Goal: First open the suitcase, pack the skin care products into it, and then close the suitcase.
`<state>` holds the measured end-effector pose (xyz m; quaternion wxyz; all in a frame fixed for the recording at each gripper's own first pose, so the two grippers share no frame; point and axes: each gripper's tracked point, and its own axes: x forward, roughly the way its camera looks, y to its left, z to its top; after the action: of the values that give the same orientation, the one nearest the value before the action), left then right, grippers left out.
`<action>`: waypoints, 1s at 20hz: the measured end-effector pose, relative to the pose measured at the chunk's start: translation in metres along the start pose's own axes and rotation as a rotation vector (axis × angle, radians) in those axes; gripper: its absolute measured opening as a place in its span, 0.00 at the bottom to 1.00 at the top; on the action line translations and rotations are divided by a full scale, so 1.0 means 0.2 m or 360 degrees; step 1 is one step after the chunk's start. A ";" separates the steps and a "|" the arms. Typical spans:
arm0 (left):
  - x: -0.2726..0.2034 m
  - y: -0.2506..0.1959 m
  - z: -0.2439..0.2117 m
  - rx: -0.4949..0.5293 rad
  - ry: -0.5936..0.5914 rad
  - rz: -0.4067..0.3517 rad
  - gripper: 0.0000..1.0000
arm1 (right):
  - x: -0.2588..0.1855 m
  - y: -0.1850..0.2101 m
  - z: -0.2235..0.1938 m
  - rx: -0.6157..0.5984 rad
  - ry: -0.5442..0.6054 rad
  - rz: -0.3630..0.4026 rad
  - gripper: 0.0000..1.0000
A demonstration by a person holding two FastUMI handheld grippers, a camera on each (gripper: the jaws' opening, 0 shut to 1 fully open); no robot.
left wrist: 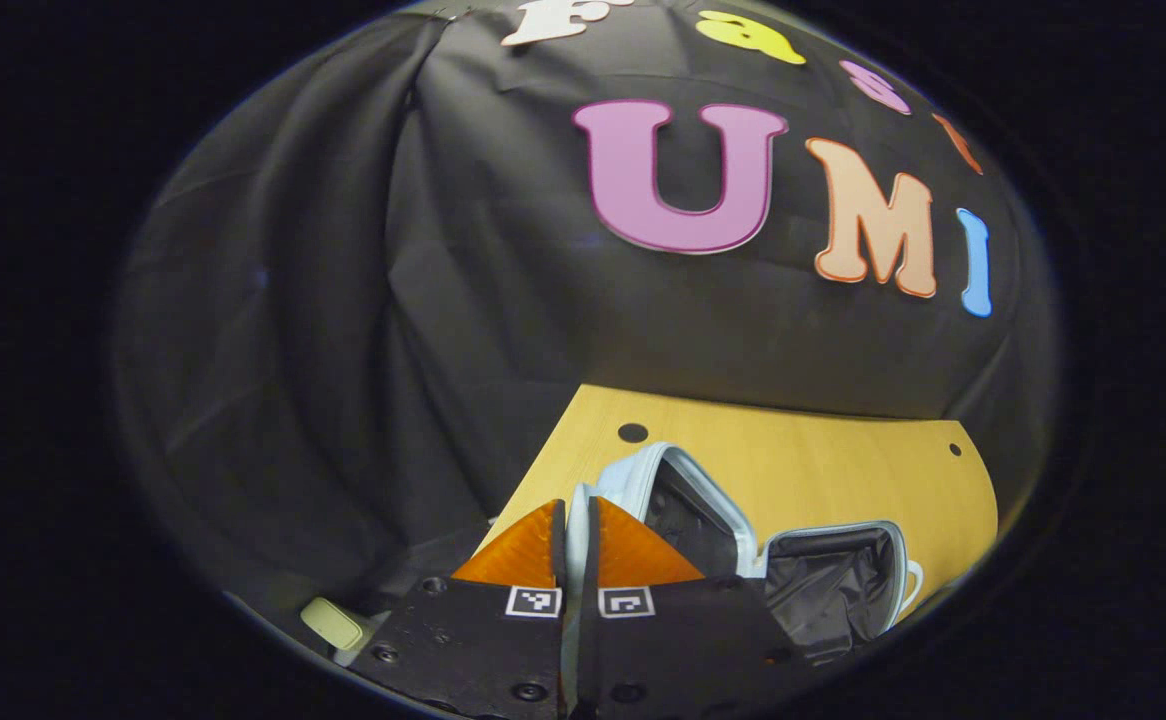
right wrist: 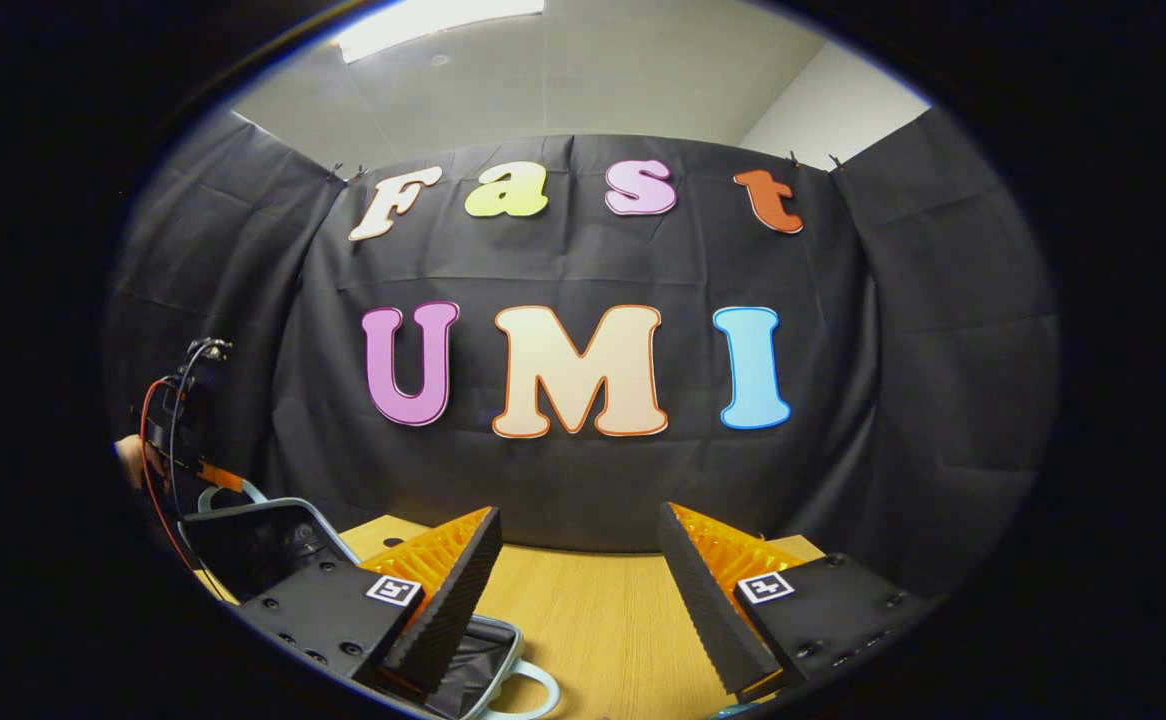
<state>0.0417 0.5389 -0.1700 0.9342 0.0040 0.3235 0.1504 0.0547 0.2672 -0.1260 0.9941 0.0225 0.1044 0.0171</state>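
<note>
The pale blue suitcase (left wrist: 688,480) lies open on the wooden table (left wrist: 823,450), its dark lining showing. My left gripper (left wrist: 576,505) is shut on the pale rim of the raised lid, which shows as a thin strip between the fingers. In the right gripper view the lid (right wrist: 263,540) stands tilted up at the lower left, with the other gripper (right wrist: 183,420) and a hand (right wrist: 128,455) behind it. The suitcase base (right wrist: 488,655) and its handle (right wrist: 533,690) lie under my right gripper (right wrist: 579,515), which is open wide and holds nothing.
A small pale object (left wrist: 333,622) lies at the lower left of the left gripper view; I cannot tell what it is. The black cloth wall (right wrist: 583,480) rises just behind the table (right wrist: 603,610). Two dark holes mark the tabletop's far edge (left wrist: 633,432).
</note>
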 end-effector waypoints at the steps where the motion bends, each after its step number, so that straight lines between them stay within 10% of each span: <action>1: 0.02 0.04 -0.04 -0.0041 0.0033 0.0008 0.00 | 0.00 0.01 -0.01 -0.0007 0.0010 0.0000 0.98; 16: 0.37 0.20 -0.58 -0.0327 0.0316 0.0117 0.00 | 0.02 -0.19 -0.07 0.0017 0.0136 -0.0154 0.98; 20: 0.35 0.25 -0.54 -0.0324 0.0228 0.0238 0.18 | 0.00 -0.32 0.02 -0.0038 0.0066 -0.0201 0.99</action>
<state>0.0151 0.5964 -0.2923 0.8905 -0.0774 0.3711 0.2517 0.0577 0.2031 -0.1255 0.9910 0.0036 0.1261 -0.0438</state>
